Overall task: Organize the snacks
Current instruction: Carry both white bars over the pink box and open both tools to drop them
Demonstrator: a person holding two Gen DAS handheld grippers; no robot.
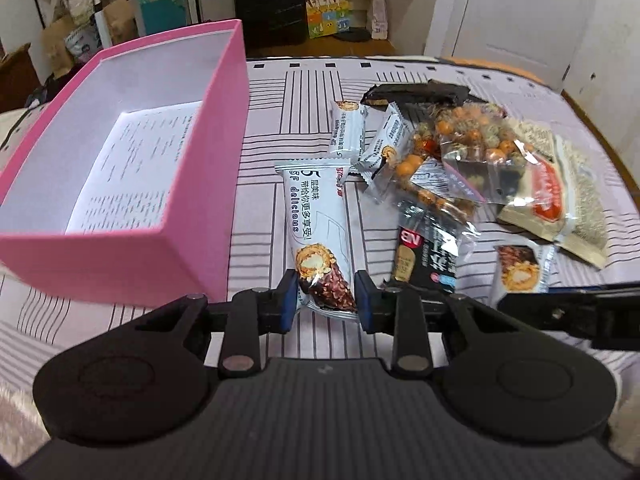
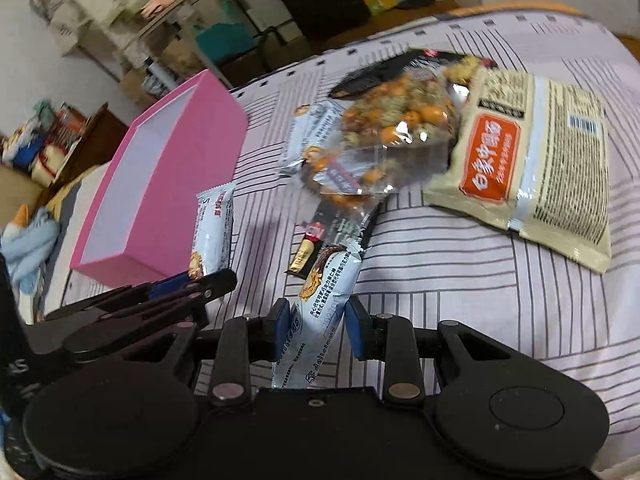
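Note:
A pink box (image 1: 132, 200) stands open on the striped bed, with a printed sheet (image 1: 132, 160) inside; it also shows in the right wrist view (image 2: 168, 184). My left gripper (image 1: 326, 298) is shut on the near end of a white chocolate-bar wrapper (image 1: 316, 224) that lies beside the box. My right gripper (image 2: 316, 320) is shut on another white chocolate-bar wrapper (image 2: 320, 312). A pile of snacks lies to the right: two small white bars (image 1: 348, 128), bags of orange nuts (image 1: 472, 148), a black packet (image 1: 428, 256) and a beige packet (image 2: 532, 160).
The left gripper's arm (image 2: 152, 300) sits just left of my right gripper. The right gripper's arm (image 1: 580, 312) reaches in at the right of the left view. Beyond the bed are a dark cabinet (image 1: 268, 0), cardboard boxes and a white door (image 1: 520, 8).

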